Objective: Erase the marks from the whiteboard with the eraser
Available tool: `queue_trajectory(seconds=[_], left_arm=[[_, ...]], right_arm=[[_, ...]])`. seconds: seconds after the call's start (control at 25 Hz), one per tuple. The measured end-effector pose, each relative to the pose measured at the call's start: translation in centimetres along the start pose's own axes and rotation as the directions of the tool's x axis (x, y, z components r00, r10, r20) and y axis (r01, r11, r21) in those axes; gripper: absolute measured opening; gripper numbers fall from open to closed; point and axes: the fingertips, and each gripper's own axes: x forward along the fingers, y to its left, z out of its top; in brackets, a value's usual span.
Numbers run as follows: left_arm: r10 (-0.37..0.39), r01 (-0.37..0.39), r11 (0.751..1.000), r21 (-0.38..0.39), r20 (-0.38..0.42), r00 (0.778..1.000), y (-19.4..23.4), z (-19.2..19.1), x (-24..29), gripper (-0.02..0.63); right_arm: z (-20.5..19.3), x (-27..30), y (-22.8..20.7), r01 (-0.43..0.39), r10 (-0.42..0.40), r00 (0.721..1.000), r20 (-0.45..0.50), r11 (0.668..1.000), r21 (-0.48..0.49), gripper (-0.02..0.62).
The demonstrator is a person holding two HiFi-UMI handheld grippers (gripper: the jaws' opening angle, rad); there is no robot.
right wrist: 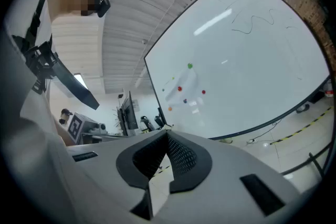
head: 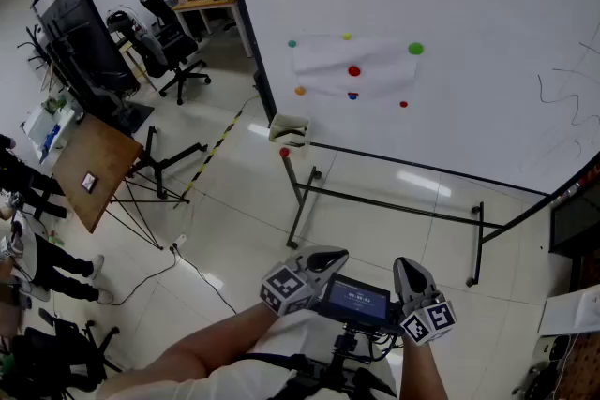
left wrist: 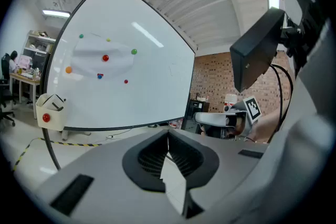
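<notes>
A large whiteboard (head: pixel 441 33) stands on a metal frame ahead of me. Thin pen marks (head: pixel 555 94) sit on its right part; they also show in the right gripper view as scribbles (right wrist: pixel 252 19). Several coloured magnets (head: pixel 353 70) hold a sheet of paper on the board's left part. A white holder (head: pixel 289 130) with a red dot hangs at the board's lower left corner; I cannot tell whether it holds an eraser. My left gripper (head: pixel 328 258) and right gripper (head: pixel 406 267) stay low, close to my body and far from the board. Both are shut with nothing between the jaws, as the left gripper (left wrist: pixel 168 140) and right gripper (right wrist: pixel 167 140) views show.
The board's frame legs (head: pixel 298 201) rest on a glossy floor. A tilted wooden tabletop on a stand (head: pixel 94 166), a black screen (head: pixel 82 37) and office chairs (head: pixel 169 47) stand at the left. Yellow-black tape (head: pixel 217 145) runs across the floor. A person's legs (head: pixel 52 258) show at far left.
</notes>
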Motion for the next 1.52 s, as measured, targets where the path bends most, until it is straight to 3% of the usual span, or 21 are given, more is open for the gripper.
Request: queue_trajectory(seconds=[0.28, 0.52, 0.76, 1.04, 1.16, 1.32, 1.52], left_arm=[[0.097, -0.097, 0.995, 0.002, -0.004, 0.995, 0.2, -1.4, -0.4, 0.028], [0.114, -0.113, 0.993, 0.043, -0.017, 0.993, -0.3, -1.9, -0.4, 0.028], [0.18, -0.179, 0.983, 0.027, -0.018, 0.983, 3.5, -2.2, -1.2, 0.028], [0.201, -0.201, 0.979, -0.006, -0.026, 0.979, 10.4, -2.9, -2.7, 0.028], [0.212, -0.212, 0.977, 0.009, -0.002, 0.977, 15.0, -1.2, -2.7, 0.028], [0.191, -0.192, 0.981, 0.02, 0.031, 0.981, 20.5, 0.5, -1.6, 0.028], [0.2, -0.202, 0.979, 0.027, 0.056, 0.978, 27.5, 1.4, -3.1, 0.028]], right_arm=[[-2.2, -1.1, 1.2, -0.065, 0.063, 0.994, -0.092, 0.998, -0.015, 0.011], [-3.0, -0.9, 0.8, -0.095, 0.094, 0.988, -0.122, 0.995, -0.001, 0.012], [-3.7, 3.3, 2.3, -0.194, 0.192, 0.97, -0.149, 0.981, -0.004, 0.012], [-5.0, 10.3, 3.5, -0.225, 0.216, 0.958, -0.188, 0.974, -0.026, 0.014], [-4.1, 14.9, 4.3, -0.279, 0.26, 0.942, -0.212, 0.958, -0.063, 0.014], [-3.3, 20.9, 3.5, -0.3, 0.261, 0.932, -0.251, 0.945, -0.132, 0.015], [-4.6, 28.7, 5.1, -0.369, 0.289, 0.898, -0.331, 0.906, -0.209, 0.021]])
